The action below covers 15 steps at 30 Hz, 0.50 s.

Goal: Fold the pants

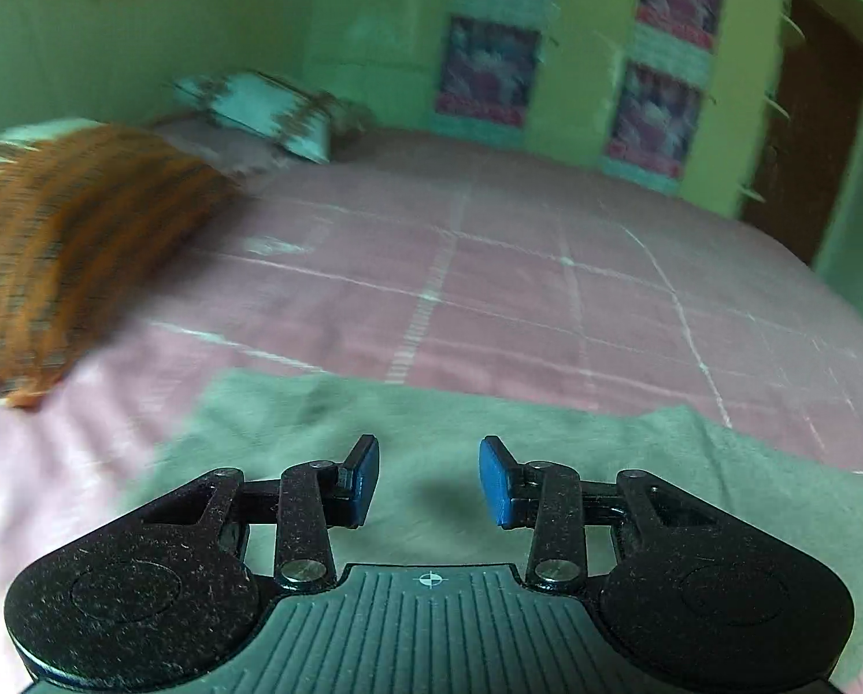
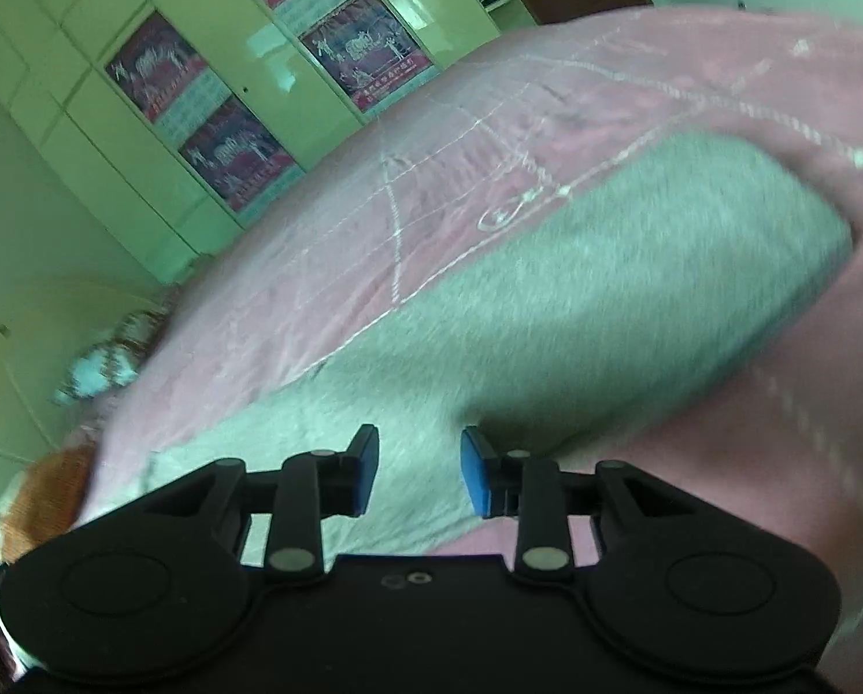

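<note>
grey pants flat on pink bedsheet, long strip. left gripper low over pants, level, pads apart, nothing between. right gripper rolled sideways above pants near edge, pads apart, holding nothing. orange pillow beyond pants.

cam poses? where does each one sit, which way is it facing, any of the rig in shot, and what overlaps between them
Left wrist: on the left gripper, facing along open fingers over the grey pants and pink bedsheet toward the wardrobe.
Right wrist: on the right gripper, rolled, facing along open fingers down the pants.
Shared: pants, bedsheet, wardrobe, orange pillow.
</note>
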Tool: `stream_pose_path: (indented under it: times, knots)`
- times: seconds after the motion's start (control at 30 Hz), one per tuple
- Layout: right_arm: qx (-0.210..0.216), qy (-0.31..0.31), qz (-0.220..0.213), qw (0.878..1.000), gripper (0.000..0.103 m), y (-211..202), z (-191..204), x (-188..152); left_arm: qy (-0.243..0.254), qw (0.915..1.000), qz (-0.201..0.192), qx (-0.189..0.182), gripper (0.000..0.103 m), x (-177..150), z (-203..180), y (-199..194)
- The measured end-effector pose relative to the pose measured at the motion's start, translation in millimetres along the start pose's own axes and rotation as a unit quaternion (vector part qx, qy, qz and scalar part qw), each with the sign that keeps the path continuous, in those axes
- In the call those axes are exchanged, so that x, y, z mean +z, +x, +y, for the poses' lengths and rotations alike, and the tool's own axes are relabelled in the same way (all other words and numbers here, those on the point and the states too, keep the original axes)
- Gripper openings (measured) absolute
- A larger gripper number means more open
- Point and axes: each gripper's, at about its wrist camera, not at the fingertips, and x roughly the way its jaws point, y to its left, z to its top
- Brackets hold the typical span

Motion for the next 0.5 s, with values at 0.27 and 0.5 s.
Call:
stream_pose_path:
  times: [0.27, 0.5]
  knots:
    - [0.020, -0.019, 0.004, 1.000, 0.028, 37.7, 35.7, 27.6, -0.042, 0.9936, 0.084, 0.063, 0.004, 8.0, 16.2, 66.8]
    - [0.036, -0.057, 0.036, 0.997, 0.033, 74.9, 55.0, 25.7, 0.030, 0.9993, 0.012, 0.019, 0.095, 2.1, -56.0, 27.4]
